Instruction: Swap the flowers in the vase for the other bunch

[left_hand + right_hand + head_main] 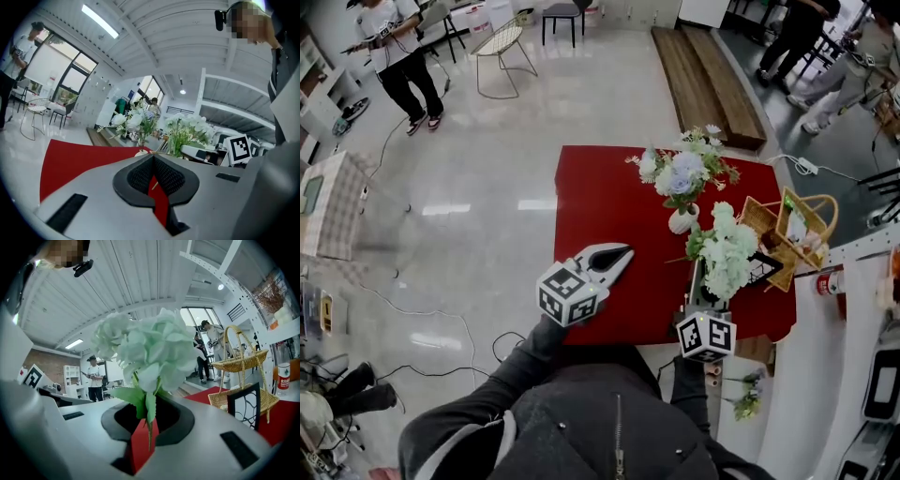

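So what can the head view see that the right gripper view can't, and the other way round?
Only the head view: the white vase with its mixed flowers, standing on the table, and the shiny floor around it.

Only the right gripper view: the grip itself, with the right claw shut on a thin stem, plus the ceiling overhead.

Both: the pale green bunch, the wicker basket and the red table.
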A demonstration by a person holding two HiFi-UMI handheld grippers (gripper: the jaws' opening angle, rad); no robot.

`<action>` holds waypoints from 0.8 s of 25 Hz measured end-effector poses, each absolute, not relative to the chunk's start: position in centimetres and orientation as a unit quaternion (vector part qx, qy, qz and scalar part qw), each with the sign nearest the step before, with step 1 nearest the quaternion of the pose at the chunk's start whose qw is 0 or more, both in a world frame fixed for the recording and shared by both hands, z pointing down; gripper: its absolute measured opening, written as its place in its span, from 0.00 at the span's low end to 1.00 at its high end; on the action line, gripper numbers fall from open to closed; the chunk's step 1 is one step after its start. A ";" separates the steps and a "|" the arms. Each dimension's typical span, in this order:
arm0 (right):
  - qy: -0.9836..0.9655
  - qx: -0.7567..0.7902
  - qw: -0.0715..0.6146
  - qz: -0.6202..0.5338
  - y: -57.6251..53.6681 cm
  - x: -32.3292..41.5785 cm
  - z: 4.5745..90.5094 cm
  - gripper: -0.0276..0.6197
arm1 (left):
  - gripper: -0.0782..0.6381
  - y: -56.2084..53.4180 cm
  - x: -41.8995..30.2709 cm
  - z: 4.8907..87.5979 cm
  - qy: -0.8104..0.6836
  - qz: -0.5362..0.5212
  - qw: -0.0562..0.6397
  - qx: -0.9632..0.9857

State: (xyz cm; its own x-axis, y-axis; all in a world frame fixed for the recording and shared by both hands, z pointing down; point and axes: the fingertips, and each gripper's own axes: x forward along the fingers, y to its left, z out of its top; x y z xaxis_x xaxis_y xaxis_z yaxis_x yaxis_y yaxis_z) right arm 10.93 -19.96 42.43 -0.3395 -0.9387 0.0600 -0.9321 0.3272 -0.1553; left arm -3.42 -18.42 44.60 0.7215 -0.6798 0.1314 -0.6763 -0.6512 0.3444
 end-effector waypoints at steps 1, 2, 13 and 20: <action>0.814 -0.576 0.018 -0.079 -20.0 11.0 42.4 0.12 | 0.12 -18.3 -3.5 44.7 -0.373 -0.006 0.190 0.908; 0.813 -0.576 0.017 -0.077 -19.9 11.1 42.3 0.12 | 0.12 -18.2 -3.4 44.8 -0.372 -0.009 0.192 0.908; 0.810 -0.581 0.013 -0.072 -19.7 11.4 41.9 0.12 | 0.12 -18.2 -1.7 44.9 -0.343 -0.007 0.189 0.920; 0.809 -0.584 0.013 -0.073 -19.4 11.8 42.1 0.12 | 0.12 -18.4 -0.6 45.4 -0.333 -0.004 0.193 0.923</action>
State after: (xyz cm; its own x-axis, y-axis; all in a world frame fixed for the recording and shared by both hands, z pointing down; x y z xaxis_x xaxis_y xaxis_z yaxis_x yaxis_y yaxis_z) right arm 11.77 -19.45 42.13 -0.3186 -0.9457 0.0647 -0.9419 0.3081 -0.1338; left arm -0.65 -18.38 45.41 0.7785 -0.6160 0.1208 -0.6127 -0.7040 0.3591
